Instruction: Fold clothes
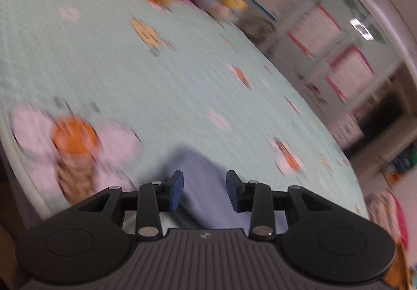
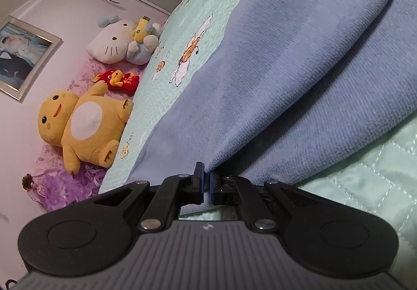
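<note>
Blue garment (image 2: 299, 68) on bed (image 2: 378, 185), fold pinched in right gripper (image 2: 206, 183). Left gripper (image 1: 204, 191) released, cloth beneath; only right view shows garment's spread, bed free left.

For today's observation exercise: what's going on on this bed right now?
A person is folding a blue garment on a quilted bedspread, with a gripper in each hand. The right gripper is shut on a fold of the cloth. The left gripper is open, with the cloth between its fingers but not pinched. Plush toys lie at the bed's far end.
</note>
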A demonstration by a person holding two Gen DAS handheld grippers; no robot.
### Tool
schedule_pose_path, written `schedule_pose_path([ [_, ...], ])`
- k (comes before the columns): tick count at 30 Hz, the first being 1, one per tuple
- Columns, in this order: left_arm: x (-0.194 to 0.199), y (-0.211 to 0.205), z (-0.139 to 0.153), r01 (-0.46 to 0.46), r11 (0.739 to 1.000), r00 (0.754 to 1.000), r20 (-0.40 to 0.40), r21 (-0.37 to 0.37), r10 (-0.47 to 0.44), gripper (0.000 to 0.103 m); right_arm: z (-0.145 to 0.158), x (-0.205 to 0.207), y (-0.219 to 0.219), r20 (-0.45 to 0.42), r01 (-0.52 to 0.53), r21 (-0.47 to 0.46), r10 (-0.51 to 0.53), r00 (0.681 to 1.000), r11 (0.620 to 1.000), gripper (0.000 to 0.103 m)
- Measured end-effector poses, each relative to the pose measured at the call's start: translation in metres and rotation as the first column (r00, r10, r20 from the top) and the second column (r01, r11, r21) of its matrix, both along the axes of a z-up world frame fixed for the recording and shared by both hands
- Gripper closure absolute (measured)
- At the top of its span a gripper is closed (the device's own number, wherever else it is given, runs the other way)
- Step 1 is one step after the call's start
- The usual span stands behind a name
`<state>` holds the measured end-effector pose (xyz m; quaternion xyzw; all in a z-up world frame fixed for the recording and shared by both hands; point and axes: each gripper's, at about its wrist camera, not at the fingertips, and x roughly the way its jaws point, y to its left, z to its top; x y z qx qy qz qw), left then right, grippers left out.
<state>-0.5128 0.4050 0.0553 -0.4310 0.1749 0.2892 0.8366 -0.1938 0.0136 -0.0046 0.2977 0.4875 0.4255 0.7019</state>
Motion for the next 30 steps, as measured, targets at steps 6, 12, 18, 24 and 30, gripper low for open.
schedule_pose_path([
  [6,0.014,-0.015,-0.013,-0.001,0.994,0.999,0.032,-0.108,0.004,0.066,-0.001,0.002,-0.001,-0.016,0.001,0.015,0.0,1.0,1.0,0.101],
  [12,0.02,-0.009,-0.017,-0.013,0.985,0.999,0.043,-0.173,0.021,0.066,-0.003,0.003,-0.003,-0.027,0.005,0.022,-0.005,1.0,1.0,0.101],
  [18,0.019,-0.012,-0.027,-0.025,0.977,0.999,0.024,-0.21,0.03,0.065,-0.005,0.004,-0.002,-0.035,0.008,0.027,-0.007,0.999,1.0,0.101],
  [24,0.028,-0.015,-0.024,0.002,0.988,1.0,-0.01,-0.156,-0.003,0.095,-0.003,0.002,0.0,-0.018,0.009,0.018,-0.009,1.0,1.0,0.101],
  [30,0.026,-0.014,-0.012,0.036,0.997,0.999,-0.021,-0.075,-0.037,0.101,0.014,-0.006,0.005,0.09,-0.012,-0.011,0.013,0.996,1.0,0.101],
])
